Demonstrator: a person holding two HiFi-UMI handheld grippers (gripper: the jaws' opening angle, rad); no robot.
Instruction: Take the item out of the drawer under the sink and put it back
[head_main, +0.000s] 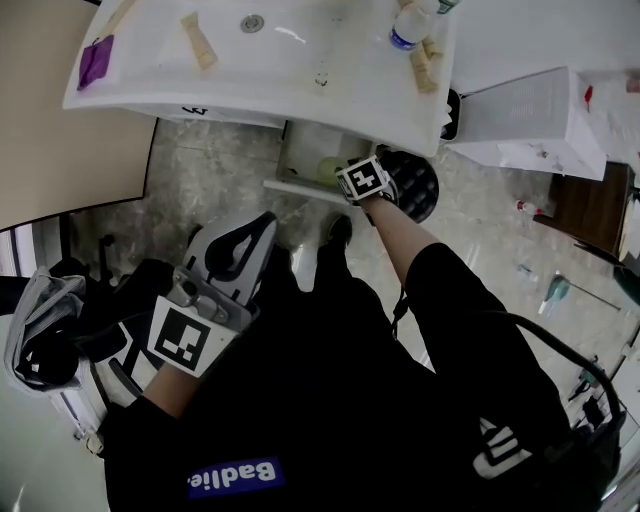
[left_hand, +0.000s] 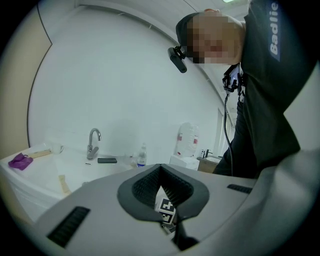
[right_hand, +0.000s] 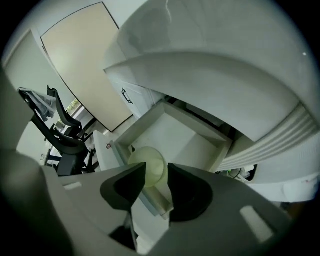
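Under the white sink (head_main: 150, 85) a white drawer (head_main: 296, 187) stands pulled out. A pale green round item (head_main: 328, 168) lies inside it, near the front wall. My right gripper (head_main: 342, 174) reaches down to the drawer's front edge. In the right gripper view the right gripper (right_hand: 156, 172) is open, and the green item (right_hand: 148, 164) shows just beyond the gap, in the drawer (right_hand: 200, 142); the pads do not press on it. My left gripper (head_main: 262, 228) is held back by the body, shut and empty. In its own view the left gripper (left_hand: 160, 167) points up over the basin.
A water bottle (head_main: 410, 25), a purple cloth (head_main: 96, 60) and small wooden pieces lie on the sink top. A black round bin (head_main: 412, 185) stands right of the drawer, a white box (head_main: 520, 115) further right. A chair (head_main: 50, 330) is at the left.
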